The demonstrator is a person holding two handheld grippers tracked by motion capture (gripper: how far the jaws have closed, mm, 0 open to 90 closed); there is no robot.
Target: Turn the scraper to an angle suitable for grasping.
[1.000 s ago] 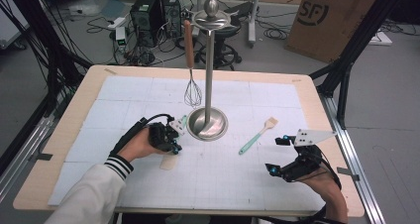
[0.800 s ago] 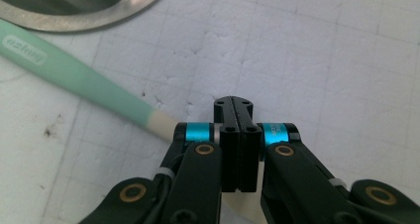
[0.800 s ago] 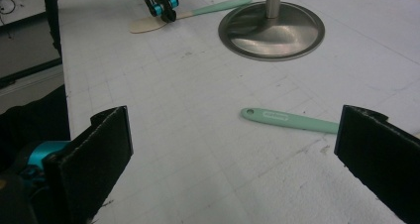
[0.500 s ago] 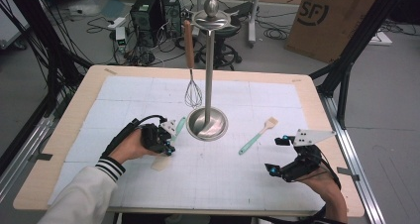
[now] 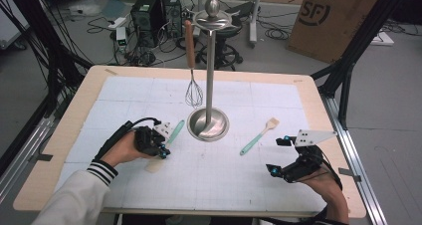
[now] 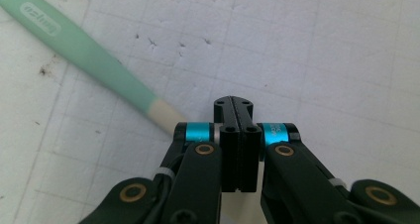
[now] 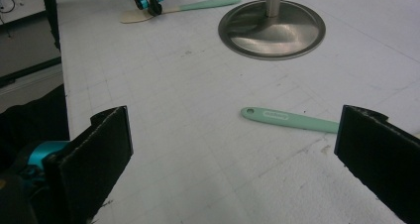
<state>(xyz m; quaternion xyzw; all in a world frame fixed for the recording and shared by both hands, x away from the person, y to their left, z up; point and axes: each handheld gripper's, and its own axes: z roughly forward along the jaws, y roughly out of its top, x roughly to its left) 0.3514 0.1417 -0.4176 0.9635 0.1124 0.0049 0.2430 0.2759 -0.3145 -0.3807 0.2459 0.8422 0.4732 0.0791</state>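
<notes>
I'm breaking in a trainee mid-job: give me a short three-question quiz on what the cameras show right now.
1. True or false: the left gripper has its jaws wide open.
2. What hangs on the steel stand? A) a whisk B) a ladle C) tongs
3. Which gripper is closer to the brush with the mint handle?

Key:
1. False: its jaws are shut at the pale neck of the spatula.
2. A, the whisk.
3. The right gripper, jaws open.

Glossy metal stand (image 5: 209, 125); matt green plastic-looking spatula (image 6: 79, 48) handle; matt white mat (image 5: 219, 170).
</notes>
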